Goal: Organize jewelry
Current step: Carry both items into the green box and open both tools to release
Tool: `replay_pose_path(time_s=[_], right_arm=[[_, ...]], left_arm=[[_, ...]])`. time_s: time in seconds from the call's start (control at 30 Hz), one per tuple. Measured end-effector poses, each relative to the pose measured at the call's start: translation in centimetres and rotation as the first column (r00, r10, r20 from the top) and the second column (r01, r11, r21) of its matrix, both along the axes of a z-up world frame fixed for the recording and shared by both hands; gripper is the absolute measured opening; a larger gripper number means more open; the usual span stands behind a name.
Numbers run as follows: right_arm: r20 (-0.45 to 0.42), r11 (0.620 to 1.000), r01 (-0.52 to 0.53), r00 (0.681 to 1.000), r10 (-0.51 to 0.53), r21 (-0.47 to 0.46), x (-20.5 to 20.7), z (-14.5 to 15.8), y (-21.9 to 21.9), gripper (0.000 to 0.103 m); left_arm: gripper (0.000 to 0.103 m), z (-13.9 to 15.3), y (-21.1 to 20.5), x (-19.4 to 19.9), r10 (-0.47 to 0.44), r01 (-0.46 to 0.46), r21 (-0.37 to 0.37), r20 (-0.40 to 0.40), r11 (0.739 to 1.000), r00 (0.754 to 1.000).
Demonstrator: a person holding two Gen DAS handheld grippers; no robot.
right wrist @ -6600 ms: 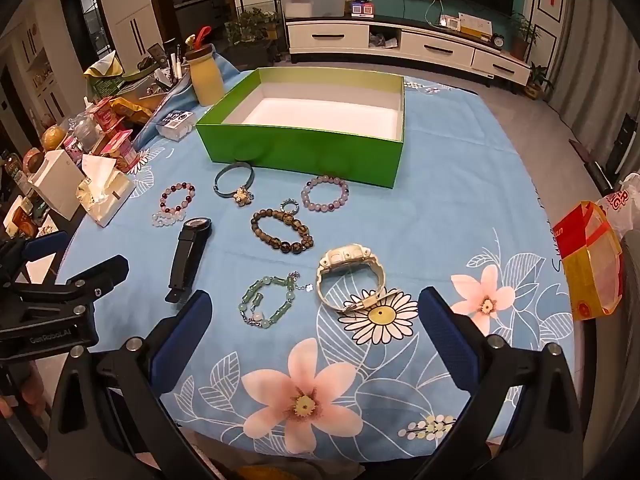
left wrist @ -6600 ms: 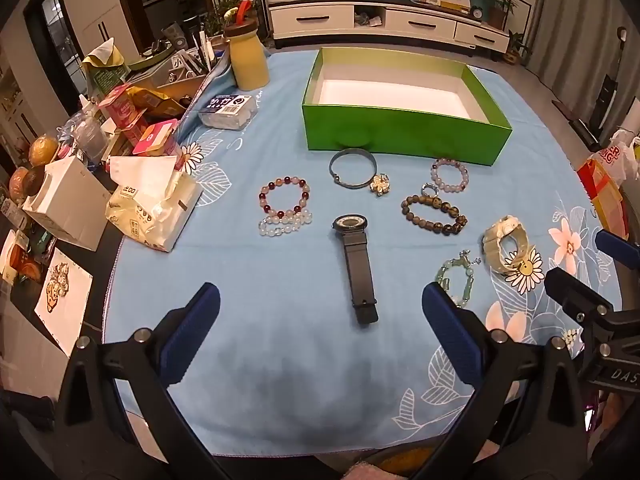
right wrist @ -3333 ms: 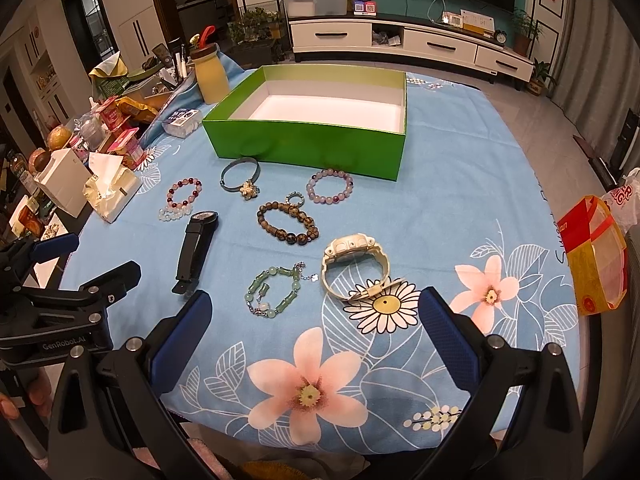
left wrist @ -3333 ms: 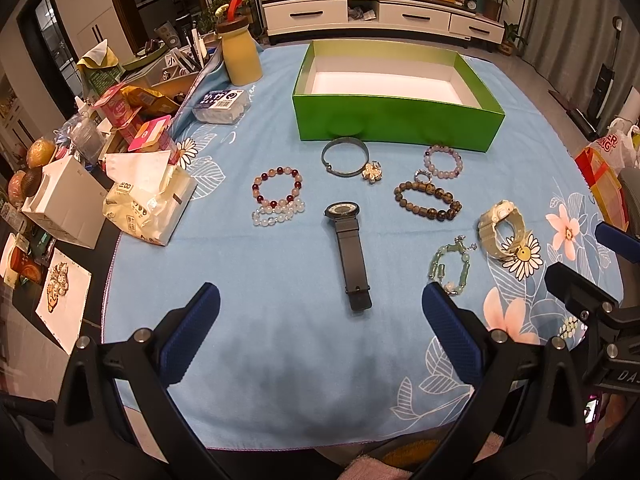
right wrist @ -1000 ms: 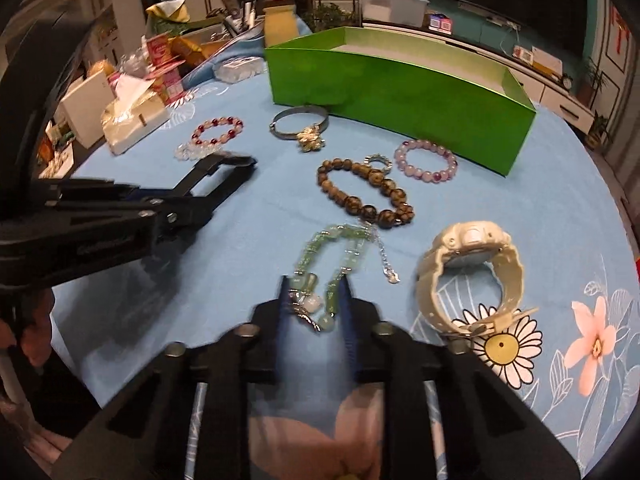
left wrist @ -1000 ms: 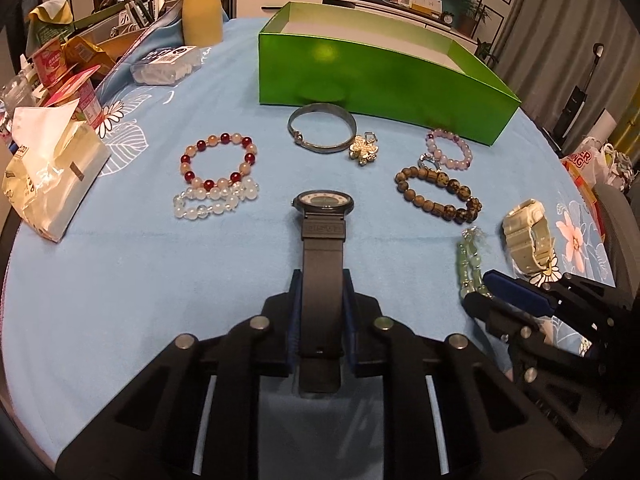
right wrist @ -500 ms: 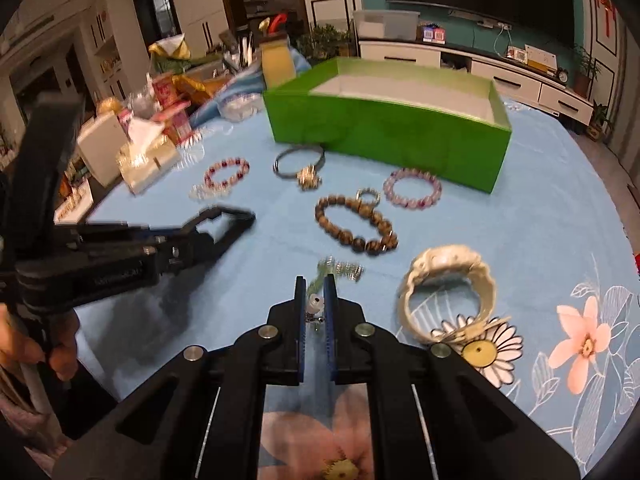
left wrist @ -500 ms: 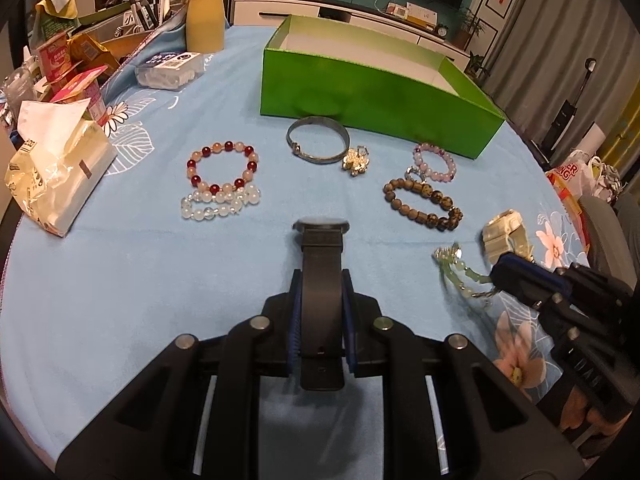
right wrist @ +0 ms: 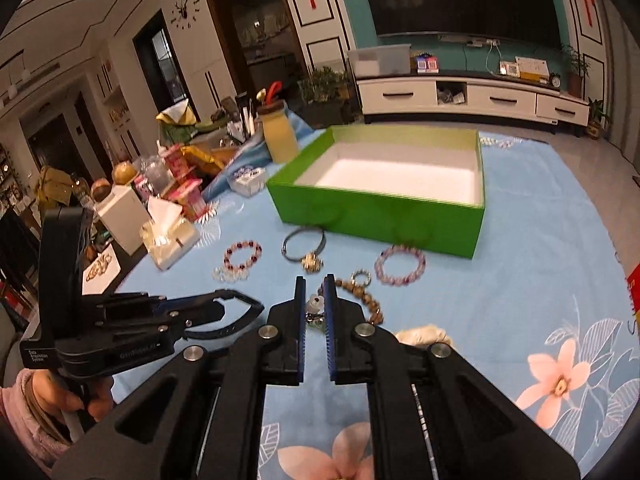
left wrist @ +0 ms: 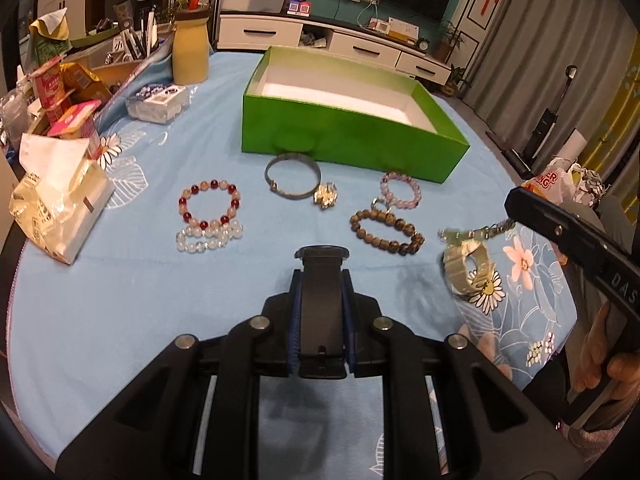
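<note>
My left gripper (left wrist: 321, 280) is shut on the black watch (left wrist: 322, 300) by its strap and holds it above the blue cloth; it also shows in the right wrist view (right wrist: 224, 316). My right gripper (right wrist: 314, 300) is shut on the green bead bracelet (right wrist: 314, 308), which hangs from it in the left wrist view (left wrist: 468, 234). The open green box (left wrist: 352, 136) stands at the back. On the cloth lie a red bead bracelet (left wrist: 208, 208), a clear bead bracelet (left wrist: 208, 238), a metal bangle (left wrist: 294, 176), a brown bead bracelet (left wrist: 386, 232), a purple bracelet (left wrist: 400, 190) and a cream watch (left wrist: 466, 268).
A tissue pack (left wrist: 60, 196), snack boxes (left wrist: 68, 108), a yellow bottle (left wrist: 190, 52) and a small clear box (left wrist: 158, 102) crowd the table's left side. A bag (left wrist: 554, 184) sits off the right edge.
Both grippers have risen from the cloth, the left with the black watch and the right with the green bracelet, which now hangs clear of the table.
</note>
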State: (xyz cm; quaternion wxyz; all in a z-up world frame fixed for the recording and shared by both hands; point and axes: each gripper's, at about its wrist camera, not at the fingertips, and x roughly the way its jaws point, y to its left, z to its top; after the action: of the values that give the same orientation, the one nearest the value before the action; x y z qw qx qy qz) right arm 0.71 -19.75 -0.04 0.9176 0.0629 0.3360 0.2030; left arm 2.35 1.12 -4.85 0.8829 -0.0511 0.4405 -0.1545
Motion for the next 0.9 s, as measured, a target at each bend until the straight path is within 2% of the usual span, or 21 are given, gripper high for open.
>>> replay_pose_path(time_s=[0.4,0.63,0.9], right_arm=[[0.093,0.999,0.043,0.995,-0.044,0.011,2.6,3.2,-2.0,0.008],[0.139,0.997,0.078,0.987,-0.080,0.015,5.3,4.9,-3.4,0.008],[0.159,0.995,0.097,0.983,-0.095,-0.008,9.2,5.9,-4.4,0.008]], left_arm=[[0.017,4.2,-0.3,2.5,-0.014,0.013,0.013,0.065,1.000,0.998],[0.017,7.7,-0.9,6.4,-0.007,0.004,0.025,0.137,1.000,0.991],[0.017,9.0,-2.0,11.9,0.011,-0.016,0.034,0.135,0.999,0.991]])
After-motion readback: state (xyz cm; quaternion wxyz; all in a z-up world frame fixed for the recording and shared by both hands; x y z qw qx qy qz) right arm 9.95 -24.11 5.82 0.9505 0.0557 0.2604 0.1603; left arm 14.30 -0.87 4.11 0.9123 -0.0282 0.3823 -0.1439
